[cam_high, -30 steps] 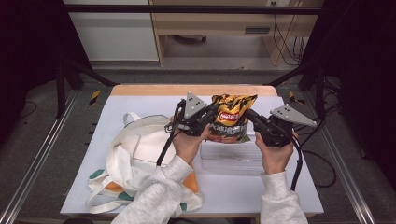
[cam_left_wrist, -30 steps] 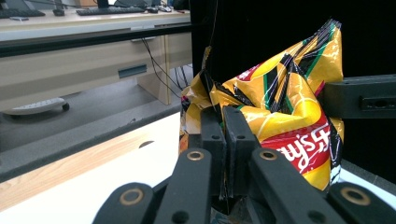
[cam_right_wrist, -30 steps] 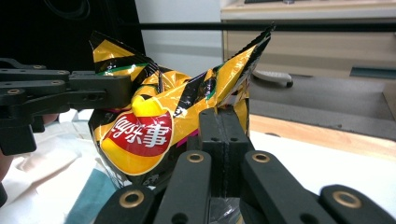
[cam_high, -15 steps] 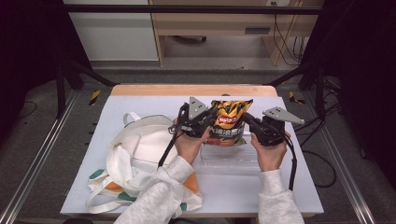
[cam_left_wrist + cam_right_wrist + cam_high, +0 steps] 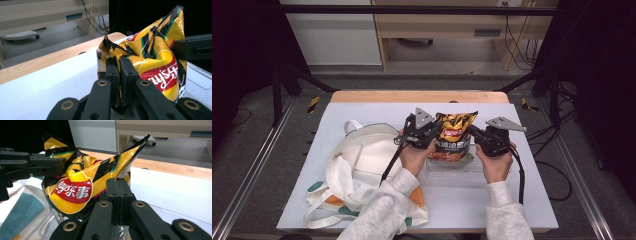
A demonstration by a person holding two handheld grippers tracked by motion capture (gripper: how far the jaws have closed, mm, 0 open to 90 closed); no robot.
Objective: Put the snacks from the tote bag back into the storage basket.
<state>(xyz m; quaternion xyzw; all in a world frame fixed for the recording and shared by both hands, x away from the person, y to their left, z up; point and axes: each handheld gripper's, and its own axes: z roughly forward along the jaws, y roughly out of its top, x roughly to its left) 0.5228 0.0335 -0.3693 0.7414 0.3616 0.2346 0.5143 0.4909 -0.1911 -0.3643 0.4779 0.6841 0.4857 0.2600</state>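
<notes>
left gripper (image 5: 432, 134): fingers (image 5: 112, 72) clamped on the chip bag's left edge
right gripper (image 5: 476, 134): fingers (image 5: 113, 192) pinched tight on its right edge
chip bag (image 5: 454, 135): upright between both grippers, over the clear tray (image 5: 462, 170)
tote bag (image 5: 357, 170): lies left on the counter (image 5: 532, 200)

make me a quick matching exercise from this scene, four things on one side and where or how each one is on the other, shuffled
Things:
1. chip bag
2. clear plastic tray
3. tote bag
4. right gripper

Places or states:
A. lies crumpled on the left part of the table
B. shut on the bag's right edge
C. held upright between both grippers
D. sits on the table under the chip bag

Pairs: 1-C, 2-D, 3-A, 4-B
</notes>
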